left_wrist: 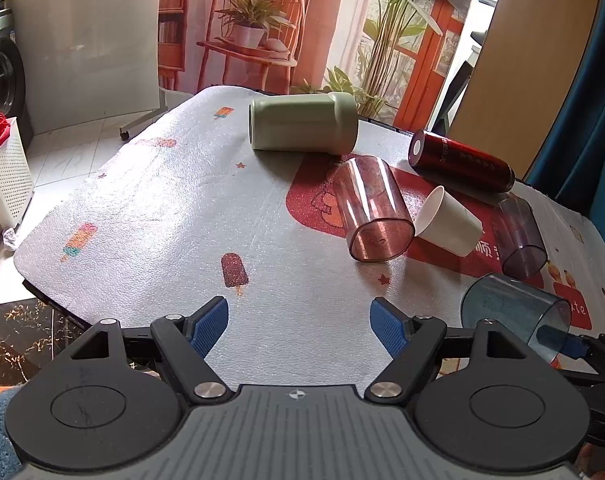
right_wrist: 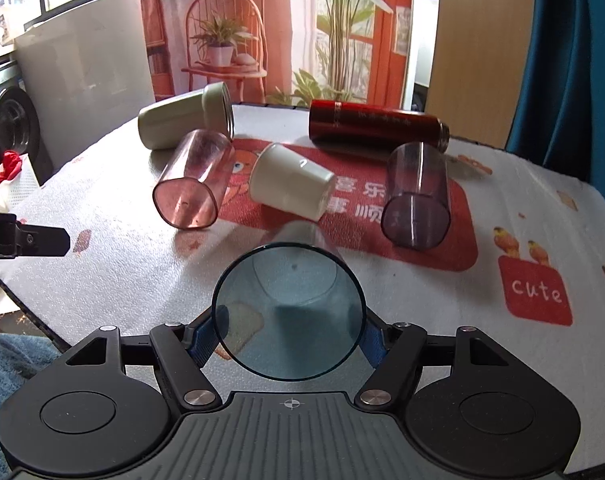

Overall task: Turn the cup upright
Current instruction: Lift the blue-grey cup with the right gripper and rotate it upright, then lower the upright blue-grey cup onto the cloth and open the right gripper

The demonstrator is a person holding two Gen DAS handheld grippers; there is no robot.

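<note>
Right gripper (right_wrist: 290, 334) is pinching the blue cup (right_wrist: 288, 312) at its sides near the mouth, one blue pad on each side. This cup lies tilted, its round mouth facing the camera and its bottom pointing away toward the middle of the bench (right_wrist: 522, 208); whether it touches the cloth I cannot tell. In my judgement the task is at the start of the flip: the cup is gripped but not yet upright, so turning it and setting it down on its bottom are left.

Left gripper (left_wrist: 298, 330) is spread wide and holds nothing, hovering over bare cloth, beside the blue cup.

Further out lie the pink cup (right_wrist: 190, 180), the white cup (right_wrist: 288, 184) and the grey cup (right_wrist: 416, 196), all on their sides, and behind them the green mug (right_wrist: 182, 120) and the red bottle (right_wrist: 376, 124), also lying down
</note>
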